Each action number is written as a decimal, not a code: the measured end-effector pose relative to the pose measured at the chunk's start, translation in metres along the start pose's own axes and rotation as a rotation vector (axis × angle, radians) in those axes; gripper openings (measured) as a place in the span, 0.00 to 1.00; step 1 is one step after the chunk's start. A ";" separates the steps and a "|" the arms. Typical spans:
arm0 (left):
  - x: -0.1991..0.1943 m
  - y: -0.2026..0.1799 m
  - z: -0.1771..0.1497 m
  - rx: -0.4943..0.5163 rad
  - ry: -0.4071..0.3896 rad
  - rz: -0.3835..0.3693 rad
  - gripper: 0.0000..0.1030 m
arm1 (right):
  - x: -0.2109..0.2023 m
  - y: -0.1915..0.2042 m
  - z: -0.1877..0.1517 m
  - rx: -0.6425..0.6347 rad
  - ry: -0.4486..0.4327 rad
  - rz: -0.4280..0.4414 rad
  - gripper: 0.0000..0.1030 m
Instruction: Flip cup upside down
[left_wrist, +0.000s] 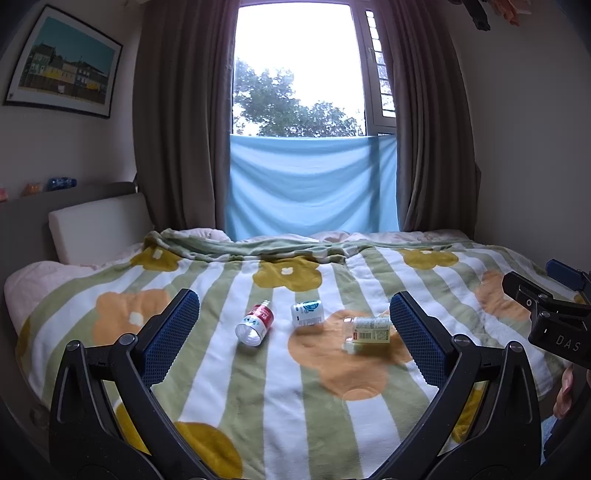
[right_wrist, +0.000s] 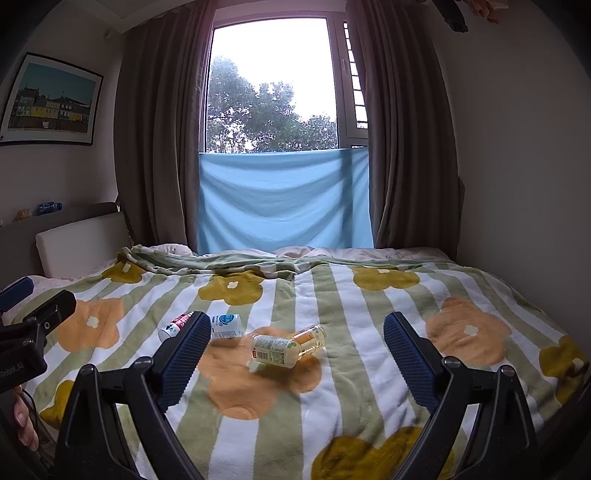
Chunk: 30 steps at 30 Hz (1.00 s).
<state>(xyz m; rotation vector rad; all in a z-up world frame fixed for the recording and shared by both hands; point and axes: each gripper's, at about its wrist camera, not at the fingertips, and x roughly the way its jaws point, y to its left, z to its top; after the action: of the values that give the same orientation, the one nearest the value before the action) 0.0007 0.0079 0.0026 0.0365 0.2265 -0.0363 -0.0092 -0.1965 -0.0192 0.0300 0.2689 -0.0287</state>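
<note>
Three small cup-like containers lie on their sides on the flowered blanket (left_wrist: 295, 406). A red-labelled one (left_wrist: 255, 323) is on the left, its clear end towards me; in the right wrist view (right_wrist: 173, 326) my left finger partly hides it. A white and blue one (left_wrist: 307, 313) (right_wrist: 225, 325) lies in the middle. A clear one with a green and white label (left_wrist: 367, 328) (right_wrist: 286, 345) lies on the right. My left gripper (left_wrist: 295, 332) is open and empty, above the near bed. My right gripper (right_wrist: 297, 347) is open and empty, beside it.
The blanket (right_wrist: 332, 387) covers a bed with a white headboard cushion (left_wrist: 98, 225) at the left. A window with brown curtains (left_wrist: 177, 118) and a blue cloth (left_wrist: 310, 184) stands behind the bed. A wall is at the right.
</note>
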 end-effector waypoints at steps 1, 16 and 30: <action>0.000 0.000 0.000 0.000 0.001 -0.001 1.00 | 0.000 0.000 0.000 0.001 -0.001 -0.001 0.91; 0.003 -0.004 0.000 0.001 0.008 -0.003 1.00 | 0.001 -0.003 -0.001 0.003 -0.001 0.001 0.91; 0.004 -0.004 -0.002 -0.002 0.005 -0.003 1.00 | 0.000 -0.004 0.000 0.004 -0.006 -0.007 0.91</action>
<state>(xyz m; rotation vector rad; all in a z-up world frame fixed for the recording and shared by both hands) 0.0038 0.0037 0.0001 0.0339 0.2319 -0.0387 -0.0094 -0.2009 -0.0190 0.0328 0.2632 -0.0365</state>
